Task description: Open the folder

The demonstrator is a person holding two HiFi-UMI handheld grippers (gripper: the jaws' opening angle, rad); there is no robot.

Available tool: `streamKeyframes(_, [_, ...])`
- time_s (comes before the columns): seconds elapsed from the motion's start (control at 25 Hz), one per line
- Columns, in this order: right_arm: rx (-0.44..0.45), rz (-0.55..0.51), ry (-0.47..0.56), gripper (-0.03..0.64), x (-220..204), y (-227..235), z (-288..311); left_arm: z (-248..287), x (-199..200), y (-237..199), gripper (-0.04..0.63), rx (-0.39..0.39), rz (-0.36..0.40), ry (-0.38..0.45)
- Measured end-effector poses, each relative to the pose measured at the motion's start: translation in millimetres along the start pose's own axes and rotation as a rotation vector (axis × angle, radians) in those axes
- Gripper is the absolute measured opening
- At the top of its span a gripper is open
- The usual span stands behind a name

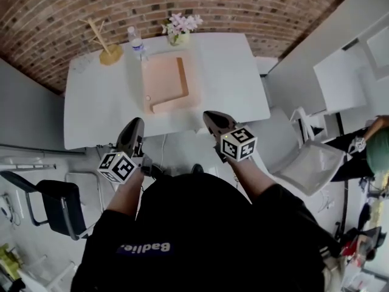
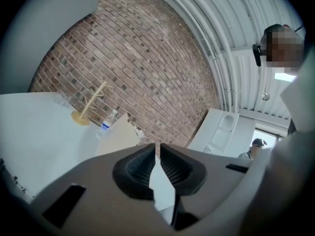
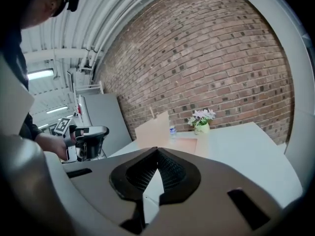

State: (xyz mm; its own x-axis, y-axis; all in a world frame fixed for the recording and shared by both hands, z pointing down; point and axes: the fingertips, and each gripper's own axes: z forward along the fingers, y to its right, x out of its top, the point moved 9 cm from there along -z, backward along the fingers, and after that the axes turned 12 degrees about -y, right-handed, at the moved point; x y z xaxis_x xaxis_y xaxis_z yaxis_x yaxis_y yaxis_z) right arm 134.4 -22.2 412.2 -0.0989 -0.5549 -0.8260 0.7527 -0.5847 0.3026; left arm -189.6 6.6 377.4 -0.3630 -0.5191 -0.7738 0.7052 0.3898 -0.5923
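Left gripper [image 2: 156, 149] shows only a sliver between its jaws; right gripper [image 3: 157, 151] has them together. Both are empty, short of the white table [image 1: 237, 72]. At twelve o'clock lies the peach folder [image 1: 164, 84], with flowers [image 1: 181, 26] and bottle [image 1: 137, 41] beyond.

The right gripper [image 3: 157, 149] fills the lower part of the view, its two ribbed dark pads meeting at their tips with nothing between them. Beyond them a white table [image 3: 241, 149] runs to a brick wall [image 3: 206, 58]; on it lies a peach folder [image 3: 183, 144] with one panel standing upright, a small water bottle [image 3: 172, 131] just behind it and a pot of pale flowers [image 3: 201, 120] near the wall. At the left edge a hand [image 3: 55, 146] holds the left gripper [image 3: 88, 142] off the table's side.
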Motion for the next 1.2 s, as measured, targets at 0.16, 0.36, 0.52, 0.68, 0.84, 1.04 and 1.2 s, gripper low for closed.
streamKeyframes(0.16, [0.063,-0.039,0.049,0.028,12.7,-22.8,-18.3,-10.0,5.4,33.0,0.018,-0.052,0.08,-0.001])
streamKeyframes(0.36, [0.117,-0.075,0.08,0.028,26.3,-48.8,-38.5,-13.5,6.7,68.7,0.007,-0.104,0.187,-0.016])
streamKeyframes(0.52, [0.16,-0.109,0.1,0.028,36.3,-64.9,-51.6,-12.8,6.1,92.3,0.003,-0.134,0.265,-0.03])
streamKeyframes(0.68, [0.192,-0.14,0.103,0.028,40.7,-74.1,-62.0,-10.7,1.5,107.7,0.003,-0.164,0.322,-0.032])
streamKeyframes(0.84, [0.207,-0.162,0.095,0.028,43.3,-77.7,-66.8,-8.5,-1.2,113.7,0.003,-0.186,0.337,-0.042])
streamKeyframes(1.04, [0.212,-0.177,0.09,0.028,45.7,-77.0,-74.6,-6.7,-2.4,123.0,0.002,-0.201,0.37,-0.056])
streamKeyframes(1.2, [0.224,-0.185,0.089,0.028,47.0,-77.3,-75.5,-5.6,-2.3,127.1,0.002,-0.207,0.397,-0.06])
